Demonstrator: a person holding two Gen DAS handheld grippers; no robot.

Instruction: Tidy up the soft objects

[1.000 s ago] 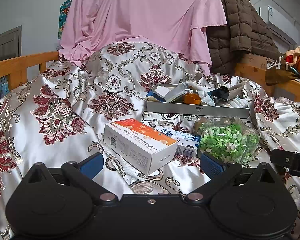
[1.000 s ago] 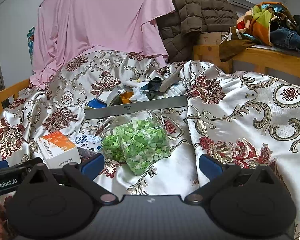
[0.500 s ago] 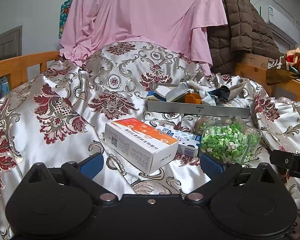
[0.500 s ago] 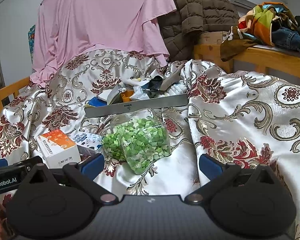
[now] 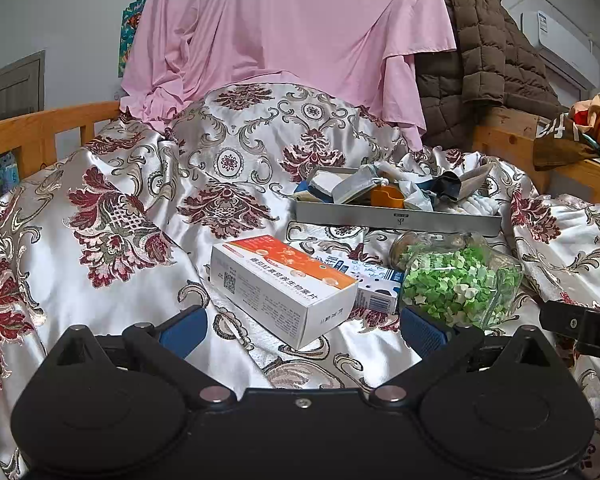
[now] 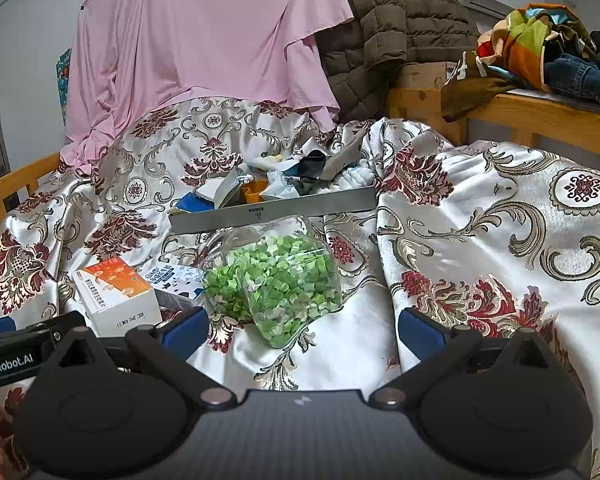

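Two tools, left tool [image 5: 303,325] and right tool [image 6: 302,327], both spread wide, empty. Clear plastic bag of green paper stars [image 6: 274,280] lies on bed, near grey metal tray [image 6: 274,209]. Looks light, squashy, slippery; pinch mid-bulge.

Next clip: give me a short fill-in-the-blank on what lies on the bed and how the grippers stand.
1. The clear bag holds small ____ pieces.
2. The box nearest the left gripper has an ____ top.
3. The grey tray lies ____ the bag, seen from the grippers.
4. The right gripper fingers stand ____.

Missing words: green; orange; beyond; open
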